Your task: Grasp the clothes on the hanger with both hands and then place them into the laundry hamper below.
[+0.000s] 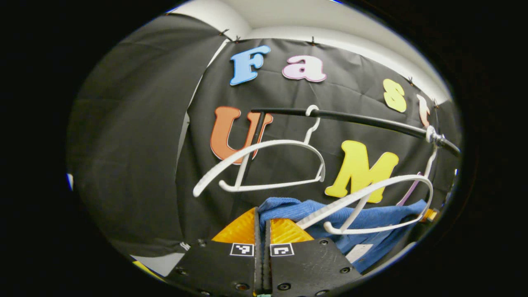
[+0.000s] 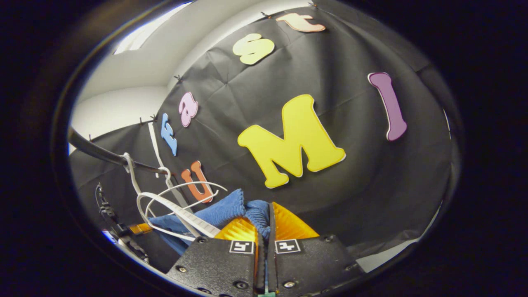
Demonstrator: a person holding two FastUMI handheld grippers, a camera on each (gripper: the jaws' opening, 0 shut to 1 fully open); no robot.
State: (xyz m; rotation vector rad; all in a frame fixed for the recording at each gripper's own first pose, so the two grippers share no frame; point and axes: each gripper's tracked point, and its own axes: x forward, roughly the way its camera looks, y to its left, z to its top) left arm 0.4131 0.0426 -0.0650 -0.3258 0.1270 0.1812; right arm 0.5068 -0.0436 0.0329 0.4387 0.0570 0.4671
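Observation:
A blue garment (image 1: 371, 225) stretches between my two grippers, just behind and below the lower bar of a white hanger (image 1: 383, 198). In the left gripper view, my left gripper (image 1: 262, 211) is shut, with a bunched edge of the garment pinched at its fingertips. My right gripper (image 2: 264, 216) is likewise shut on a fold of the blue garment (image 2: 216, 214), which bulges out above its tips. I cannot tell whether the cloth still touches the hanger.
A second white hanger (image 1: 268, 165) hangs bare on the black rail (image 1: 363, 119), left of the first. In the right gripper view, both hangers (image 2: 165, 204) and the rail (image 2: 103, 154) sit at the left. The black cloth wall stands close behind.

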